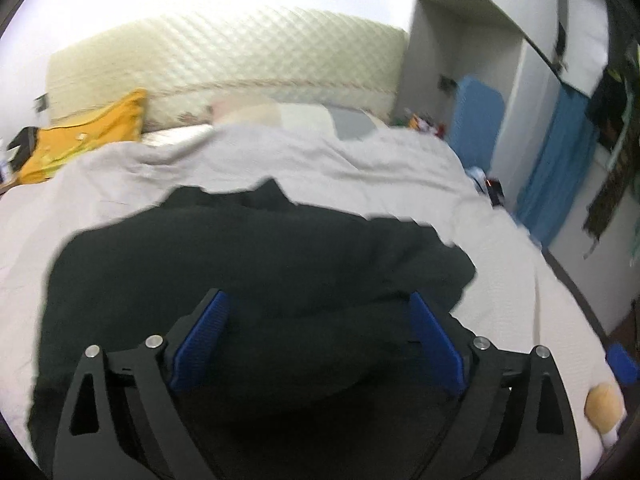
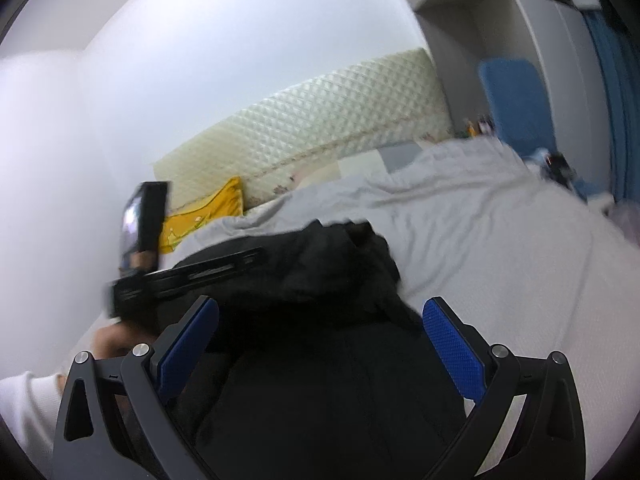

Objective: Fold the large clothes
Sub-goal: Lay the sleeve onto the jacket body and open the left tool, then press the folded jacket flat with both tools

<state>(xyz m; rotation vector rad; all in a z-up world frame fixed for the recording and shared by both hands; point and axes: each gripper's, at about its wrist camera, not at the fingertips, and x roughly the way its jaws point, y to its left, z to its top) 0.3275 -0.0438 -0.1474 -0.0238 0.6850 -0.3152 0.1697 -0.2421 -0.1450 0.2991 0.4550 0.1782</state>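
Note:
A large black garment lies bunched on the pale grey bed sheet. My left gripper hovers over its near part, open, with blue pads set wide apart and only cloth seen beneath. In the right wrist view the same black garment fills the lower middle, piled into a hump. My right gripper is open above it, nothing pinched between its pads. The left tool's black frame and the hand holding it, in a white sleeve, show at the left.
A yellow pillow rests against a quilted cream headboard at the far side. A blue panel and blue curtain stand to the right by white cupboards. A tan plush toy lies at the bed's near right edge.

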